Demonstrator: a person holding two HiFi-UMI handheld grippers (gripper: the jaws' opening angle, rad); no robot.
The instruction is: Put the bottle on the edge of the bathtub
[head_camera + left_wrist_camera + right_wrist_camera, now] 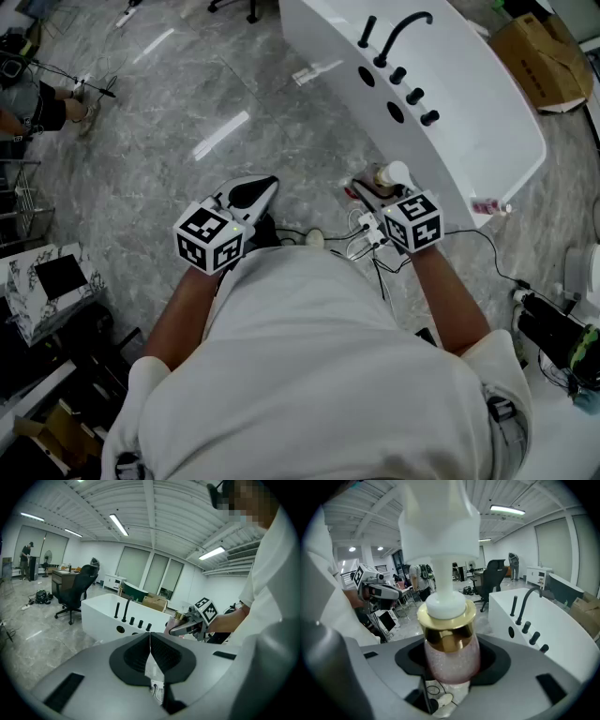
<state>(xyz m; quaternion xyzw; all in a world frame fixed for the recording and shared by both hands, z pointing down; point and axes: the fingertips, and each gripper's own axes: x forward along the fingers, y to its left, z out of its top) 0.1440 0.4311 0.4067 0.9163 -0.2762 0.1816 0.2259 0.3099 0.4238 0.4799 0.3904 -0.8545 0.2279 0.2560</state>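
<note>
The bottle (452, 660), pink and glittery with a gold collar and a white pump top, stands upright between the pads of my right gripper (452, 667), which is shut on it. From the head view, the right gripper (375, 192) holds the bottle (390, 174) above the floor, just short of the near side of the white bathtub (469, 103). My left gripper (261, 190) hangs to the left over the grey floor. Its jaws (150, 644) are shut with nothing between them. The left gripper view looks across at the bottle (177, 618) and the bathtub (101, 613).
Black taps and a curved faucet (398, 37) line the tub's rim. A small pink item (486, 206) lies at the tub's near end. Cables (375, 248) trail on the floor by my feet. A cardboard box (548, 56) sits beyond the tub, and a rack (28, 281) stands at the left.
</note>
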